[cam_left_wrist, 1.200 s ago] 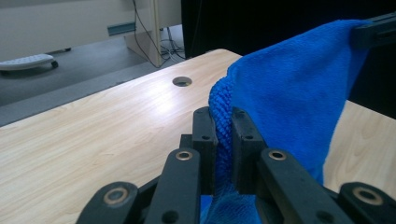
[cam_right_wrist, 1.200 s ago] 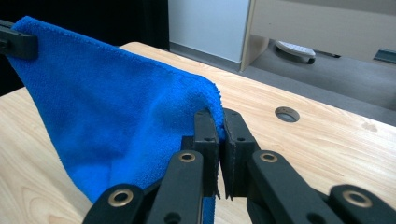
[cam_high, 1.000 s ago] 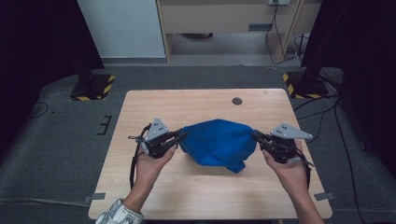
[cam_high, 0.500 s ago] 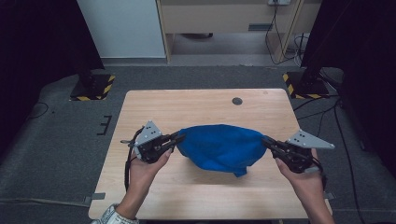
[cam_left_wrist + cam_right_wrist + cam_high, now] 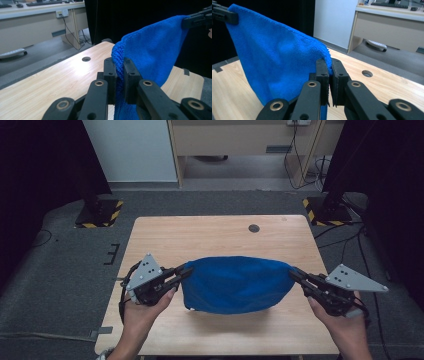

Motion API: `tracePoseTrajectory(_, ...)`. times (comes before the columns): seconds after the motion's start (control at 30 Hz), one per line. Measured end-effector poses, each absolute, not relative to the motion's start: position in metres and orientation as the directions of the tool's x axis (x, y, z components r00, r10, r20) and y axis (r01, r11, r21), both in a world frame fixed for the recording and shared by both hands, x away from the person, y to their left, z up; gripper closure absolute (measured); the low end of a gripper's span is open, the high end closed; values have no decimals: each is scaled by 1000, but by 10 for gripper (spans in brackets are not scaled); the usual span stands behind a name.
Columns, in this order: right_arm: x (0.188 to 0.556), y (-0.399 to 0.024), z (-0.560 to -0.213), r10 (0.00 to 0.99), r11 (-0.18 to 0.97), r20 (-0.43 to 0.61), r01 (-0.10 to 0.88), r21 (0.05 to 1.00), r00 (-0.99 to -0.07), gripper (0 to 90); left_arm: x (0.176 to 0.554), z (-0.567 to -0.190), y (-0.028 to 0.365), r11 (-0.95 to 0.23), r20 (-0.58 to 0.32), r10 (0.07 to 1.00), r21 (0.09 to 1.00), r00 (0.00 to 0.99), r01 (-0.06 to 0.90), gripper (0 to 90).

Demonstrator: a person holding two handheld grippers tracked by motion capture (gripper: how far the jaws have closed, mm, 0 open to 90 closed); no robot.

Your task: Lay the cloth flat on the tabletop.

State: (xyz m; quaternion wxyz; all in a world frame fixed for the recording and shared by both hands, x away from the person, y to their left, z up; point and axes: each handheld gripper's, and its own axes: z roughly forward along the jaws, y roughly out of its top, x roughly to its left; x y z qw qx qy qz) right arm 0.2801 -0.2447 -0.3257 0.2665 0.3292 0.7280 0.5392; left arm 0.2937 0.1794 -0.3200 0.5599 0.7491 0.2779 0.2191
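Observation:
A blue cloth (image 5: 235, 284) hangs stretched between my two grippers above the wooden table (image 5: 215, 236), its lower edge sagging over the tabletop. My left gripper (image 5: 187, 270) is shut on the cloth's left corner, and in the left gripper view the blue cloth (image 5: 152, 47) is pinched between the black jaws of that left gripper (image 5: 120, 63). My right gripper (image 5: 292, 273) is shut on the right corner. In the right gripper view the blue cloth (image 5: 277, 62) runs from my right gripper (image 5: 330, 65) up to the other gripper at the top left.
A small round hole (image 5: 254, 228) sits in the tabletop at the far right. Beyond the table are a white cabinet (image 5: 132, 150), a wooden desk (image 5: 240, 137) and two stands on yellow-black striped bases (image 5: 100, 215). Grey carpet surrounds the table.
Both grippers have risen and drawn apart toward the table's near side, lifting the cloth from a crumpled heap into a taut sheet hanging between them.

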Motion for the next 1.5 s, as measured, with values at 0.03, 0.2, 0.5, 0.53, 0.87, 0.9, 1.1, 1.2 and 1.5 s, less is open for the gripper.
tracePoseTrajectory(0.03,277,-246,-324,764,203,-36,188,961,-644,859,292,-319,179,-216,15,660,961,751,170,826)
tracePoseTrajectory(0.2,272,-247,-319,759,231,-55,189,954,-648,857,295,-318,176,-242,28,657,954,753,175,822)
tracePoseTrajectory(0.5,350,-238,-357,796,294,-58,301,907,-602,859,369,-362,173,-282,-10,715,911,699,301,811)
tracePoseTrajectory(0.53,361,-237,-365,798,299,-53,318,900,-600,859,378,-370,173,-285,-23,719,902,694,325,809)
tracePoseTrajectory(0.87,441,-223,-427,822,316,-21,425,848,-569,861,456,-421,170,-326,-50,766,828,640,455,801)
tracePoseTrajectory(0.9,445,-223,-430,823,317,-22,427,847,-567,860,461,-423,170,-328,-44,771,828,635,455,801)
tracePoseTrajectory(1.1,465,-222,-444,831,296,9,454,840,-557,861,478,-432,168,-309,-62,784,824,618,474,805)
tracePoseTrajectory(1.2,475,-220,-449,829,297,15,464,835,-559,861,485,-438,169,-297,-80,791,817,607,495,808)
tracePoseTrajectory(1.5,506,-211,-459,827,318,20,497,807,-562,861,505,-463,172,-317,-85,805,775,587,546,808)
